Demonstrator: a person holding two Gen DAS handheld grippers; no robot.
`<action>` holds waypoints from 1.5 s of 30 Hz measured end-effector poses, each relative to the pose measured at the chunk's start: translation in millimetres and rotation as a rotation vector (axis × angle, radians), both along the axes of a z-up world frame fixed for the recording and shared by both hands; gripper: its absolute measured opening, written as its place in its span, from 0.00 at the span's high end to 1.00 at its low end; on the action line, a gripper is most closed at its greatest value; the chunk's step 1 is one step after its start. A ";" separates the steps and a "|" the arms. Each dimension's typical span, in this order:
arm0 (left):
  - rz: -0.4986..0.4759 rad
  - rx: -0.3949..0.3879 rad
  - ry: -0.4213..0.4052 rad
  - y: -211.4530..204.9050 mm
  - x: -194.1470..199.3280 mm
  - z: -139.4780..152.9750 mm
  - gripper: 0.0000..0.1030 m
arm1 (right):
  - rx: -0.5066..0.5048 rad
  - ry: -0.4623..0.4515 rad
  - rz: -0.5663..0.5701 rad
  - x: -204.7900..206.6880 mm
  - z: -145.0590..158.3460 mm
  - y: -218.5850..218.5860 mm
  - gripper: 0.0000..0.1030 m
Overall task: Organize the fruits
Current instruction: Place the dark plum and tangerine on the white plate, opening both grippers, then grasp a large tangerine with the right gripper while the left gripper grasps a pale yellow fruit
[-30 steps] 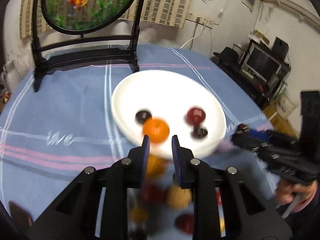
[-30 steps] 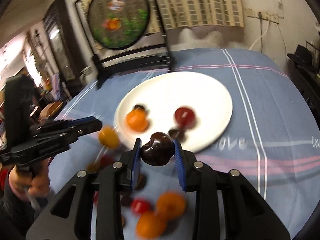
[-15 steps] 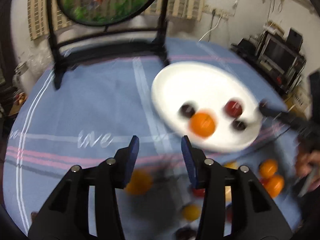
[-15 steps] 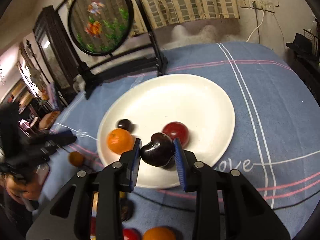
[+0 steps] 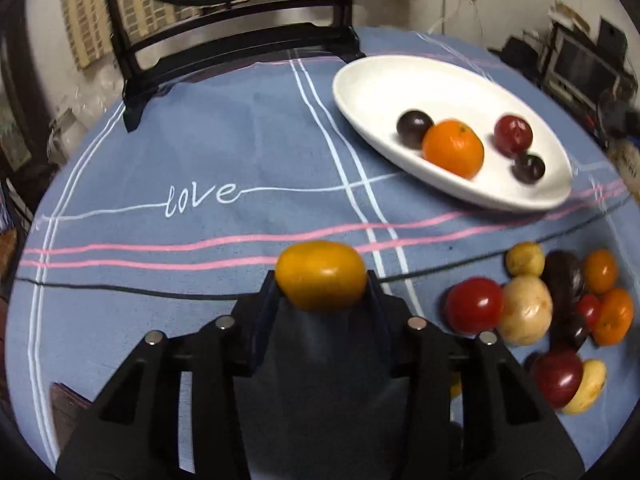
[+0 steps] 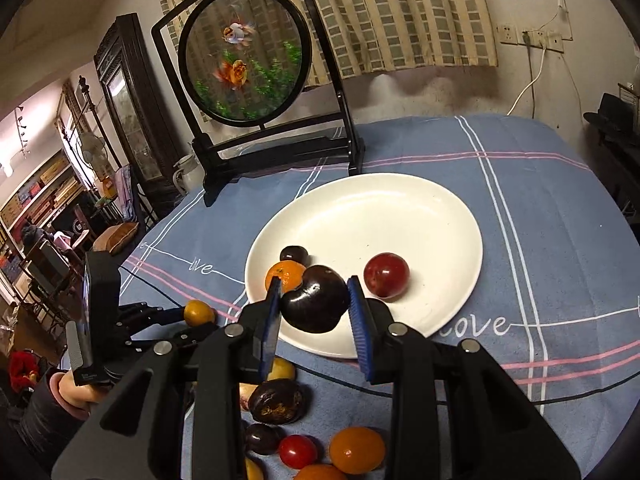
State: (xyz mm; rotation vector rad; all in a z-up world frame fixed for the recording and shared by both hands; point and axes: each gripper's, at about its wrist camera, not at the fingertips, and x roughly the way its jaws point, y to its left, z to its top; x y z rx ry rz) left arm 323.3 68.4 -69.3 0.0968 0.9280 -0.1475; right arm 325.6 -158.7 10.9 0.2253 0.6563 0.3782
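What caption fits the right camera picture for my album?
Right gripper holds a dark plum over the white plate; left gripper grips a yellow-orange fruit.

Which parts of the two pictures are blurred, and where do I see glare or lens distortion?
Left wrist view: the white plate and the heap of loose fruits are slightly smeared, while the yellow-orange fruit in the left gripper is sharp. Right wrist view: mostly sharp; glare spots shine on the dark fruit and red fruit. Both views bend the tablecloth stripes and darken the corners.
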 end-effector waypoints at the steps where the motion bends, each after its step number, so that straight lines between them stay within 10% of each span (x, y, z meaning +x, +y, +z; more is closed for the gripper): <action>1: 0.008 -0.002 -0.008 -0.5 1.3 4.2 0.59 | 0.000 0.000 -0.003 0.4 -0.9 -1.6 0.68; 11: -0.127 -0.067 -0.116 -83.1 62.7 55.5 0.56 | -0.036 0.090 -0.066 38.4 -40.1 -13.6 0.68; 14: -0.083 0.008 -0.158 -98.8 62.5 63.1 0.13 | -0.036 0.081 -0.084 34.1 -35.0 -17.5 0.42; 20: -0.054 0.035 -0.259 -73.4 6.2 86.1 0.03 | -0.025 0.094 -0.046 2.5 -24.3 -24.1 0.40; 32: -0.069 -0.258 -0.118 -39.1 -139.1 31.1 0.02 | -0.049 0.182 -0.030 -106.7 -63.7 -0.4 0.40; 45: -0.129 -0.226 -0.064 -53.0 -148.6 14.1 0.02 | 0.073 0.261 -0.030 -89.9 -80.5 -5.4 0.63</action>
